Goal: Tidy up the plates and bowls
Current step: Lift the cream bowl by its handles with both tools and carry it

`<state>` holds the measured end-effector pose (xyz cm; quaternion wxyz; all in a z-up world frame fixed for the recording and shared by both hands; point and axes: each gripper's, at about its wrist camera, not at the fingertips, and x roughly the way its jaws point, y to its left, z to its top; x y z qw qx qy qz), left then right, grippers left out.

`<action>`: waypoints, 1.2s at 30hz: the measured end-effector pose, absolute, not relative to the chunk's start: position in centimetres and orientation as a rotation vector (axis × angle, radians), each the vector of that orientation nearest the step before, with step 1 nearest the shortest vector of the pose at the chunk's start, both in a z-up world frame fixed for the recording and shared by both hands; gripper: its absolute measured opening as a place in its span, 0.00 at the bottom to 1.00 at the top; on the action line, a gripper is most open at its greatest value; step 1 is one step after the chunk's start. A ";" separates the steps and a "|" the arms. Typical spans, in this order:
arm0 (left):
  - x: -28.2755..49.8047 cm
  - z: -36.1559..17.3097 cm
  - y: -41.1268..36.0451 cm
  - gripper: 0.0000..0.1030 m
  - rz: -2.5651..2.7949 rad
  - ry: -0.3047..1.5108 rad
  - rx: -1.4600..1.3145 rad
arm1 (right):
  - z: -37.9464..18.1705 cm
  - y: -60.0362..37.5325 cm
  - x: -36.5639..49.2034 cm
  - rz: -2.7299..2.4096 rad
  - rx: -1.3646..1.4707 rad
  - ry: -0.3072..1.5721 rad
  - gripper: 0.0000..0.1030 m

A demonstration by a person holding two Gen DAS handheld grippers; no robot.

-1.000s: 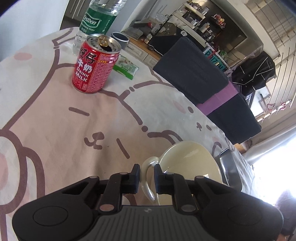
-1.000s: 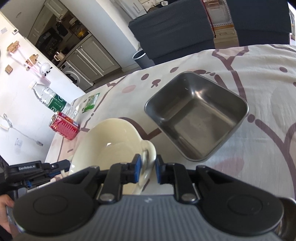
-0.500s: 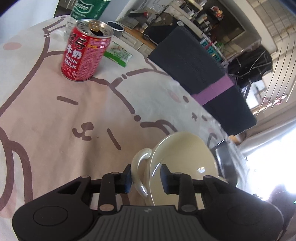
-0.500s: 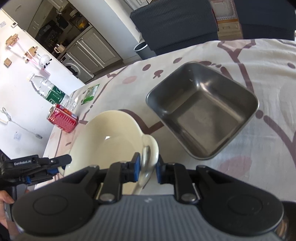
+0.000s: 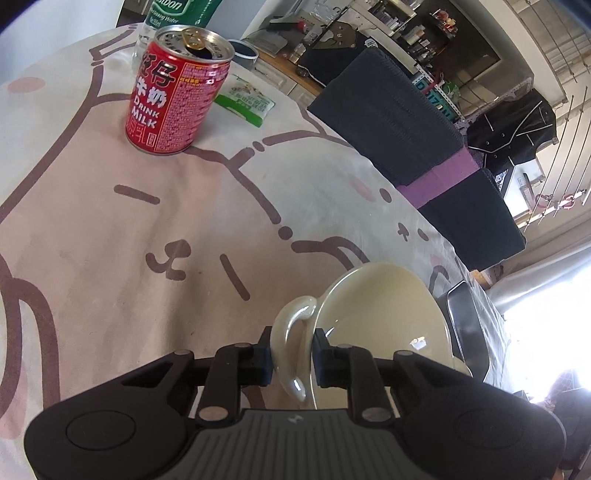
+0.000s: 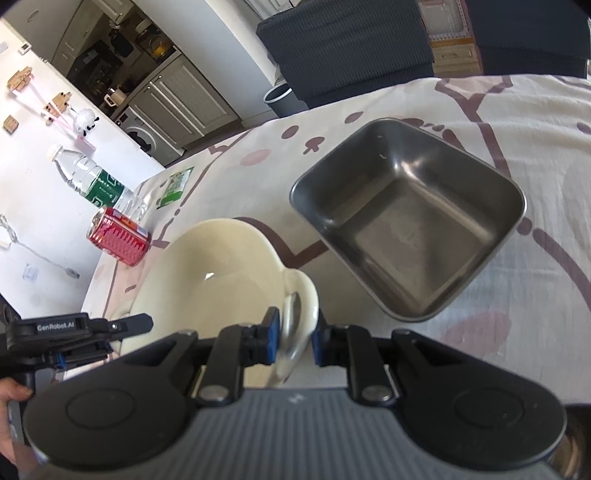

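Observation:
A cream ceramic bowl [image 5: 384, 314] with a loop handle on each side sits on the cartoon-print tablecloth [image 5: 147, 258]. My left gripper [image 5: 291, 352] has one handle [image 5: 291, 325] between its pads; its jaws are closing and both pads touch the loop. In the right wrist view, my right gripper [image 6: 294, 338] is shut on the opposite handle [image 6: 301, 306] of the same bowl [image 6: 214, 273]. A square steel pan [image 6: 406, 229] lies empty just right of the bowl, its edge [image 5: 465, 332] showing past the bowl in the left wrist view.
A red milk can [image 5: 177, 92], a water bottle [image 5: 173, 14] and a green packet [image 5: 245, 99] stand at the table's far side. Dark chair backs [image 5: 391, 114] line the table edge. A person's hand [image 6: 11, 398] holds the left gripper's grip.
The left jaws, nearly shut short of the handle a second ago, spread around the loop and have now narrowed onto it. The right gripper has kept its hold.

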<state>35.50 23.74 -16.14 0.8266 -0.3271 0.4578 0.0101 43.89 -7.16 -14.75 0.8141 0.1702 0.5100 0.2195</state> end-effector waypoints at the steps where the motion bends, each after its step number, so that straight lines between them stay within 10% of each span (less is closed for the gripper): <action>1: 35.5 -16.1 23.6 0.21 0.022 0.968 -0.684 | -14.7 -7.1 43.8 0.468 0.359 1.083 0.21; 36: 30.6 -7.8 19.0 0.19 -0.004 0.777 -0.618 | -7.9 -10.1 38.3 0.406 0.307 0.827 0.22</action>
